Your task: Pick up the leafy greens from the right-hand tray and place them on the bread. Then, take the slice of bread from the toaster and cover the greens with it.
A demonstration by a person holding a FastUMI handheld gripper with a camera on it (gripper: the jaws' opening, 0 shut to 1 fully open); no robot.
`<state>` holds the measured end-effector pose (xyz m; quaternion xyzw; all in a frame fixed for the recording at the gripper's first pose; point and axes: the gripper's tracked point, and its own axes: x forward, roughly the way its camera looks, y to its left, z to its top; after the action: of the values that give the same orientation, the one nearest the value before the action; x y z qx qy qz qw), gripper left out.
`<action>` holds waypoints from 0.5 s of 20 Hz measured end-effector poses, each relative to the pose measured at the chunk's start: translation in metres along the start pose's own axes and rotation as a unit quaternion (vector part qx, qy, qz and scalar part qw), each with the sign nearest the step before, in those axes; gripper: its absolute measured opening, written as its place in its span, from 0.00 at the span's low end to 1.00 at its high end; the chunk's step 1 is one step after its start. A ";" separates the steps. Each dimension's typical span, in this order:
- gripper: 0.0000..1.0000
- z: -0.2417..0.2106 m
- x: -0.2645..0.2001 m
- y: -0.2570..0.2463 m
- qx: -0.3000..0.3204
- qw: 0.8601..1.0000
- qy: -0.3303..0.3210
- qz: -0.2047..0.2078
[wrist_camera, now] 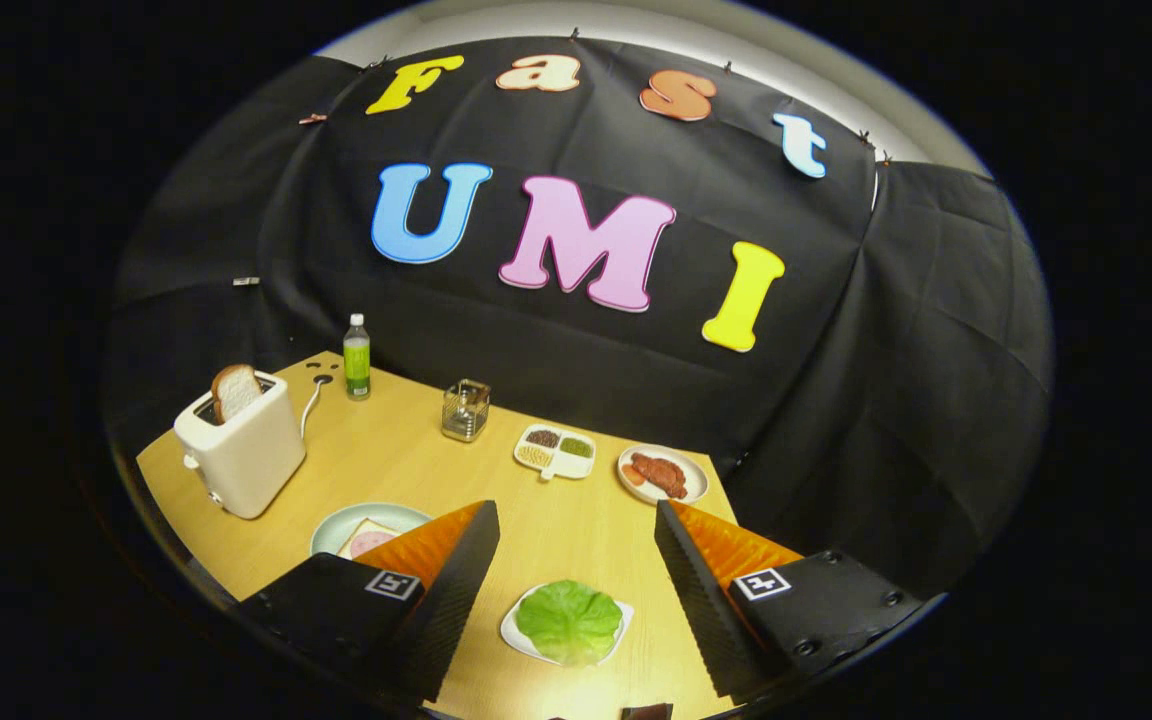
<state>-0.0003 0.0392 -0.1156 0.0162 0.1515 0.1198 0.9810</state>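
Note:
A green lettuce leaf (569, 620) lies on a small white tray (514, 632) on the wooden table, between my two fingers and below them. My gripper (576, 525) is open and holds nothing; it hovers above the tray. To the left, partly hidden behind the left finger, a pale plate (348, 522) carries a bread slice with a pink slice on top (369, 541). At the far left a white toaster (242, 455) stands with a slice of bread (234, 390) sticking up from its slot.
Beyond the fingers sit a divided white dish of seeds (555, 451), a plate of reddish meat (663, 474), a glass jar (465, 410) and a green bottle (357, 358). The toaster's cord (311, 400) runs toward a table hole. The table's right edge slants near the meat plate.

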 end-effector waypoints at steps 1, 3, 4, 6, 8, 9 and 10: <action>0.97 -0.014 0.006 -0.002 0.001 1.000 0.015 0.005; 0.96 -0.041 0.017 -0.009 -0.003 0.999 0.043 0.011; 0.96 -0.056 0.023 -0.012 -0.006 0.998 0.059 0.014; 0.96 -0.085 0.038 -0.017 -0.009 0.995 0.092 0.026; 0.95 -0.119 0.053 -0.017 -0.011 0.991 0.126 0.039; 0.95 -0.131 0.059 -0.018 -0.012 0.989 0.142 0.046; 0.94 -0.145 0.065 -0.018 -0.012 0.986 0.159 0.054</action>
<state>0.0201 0.0365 -0.2743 -0.0068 0.3028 0.1751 0.9368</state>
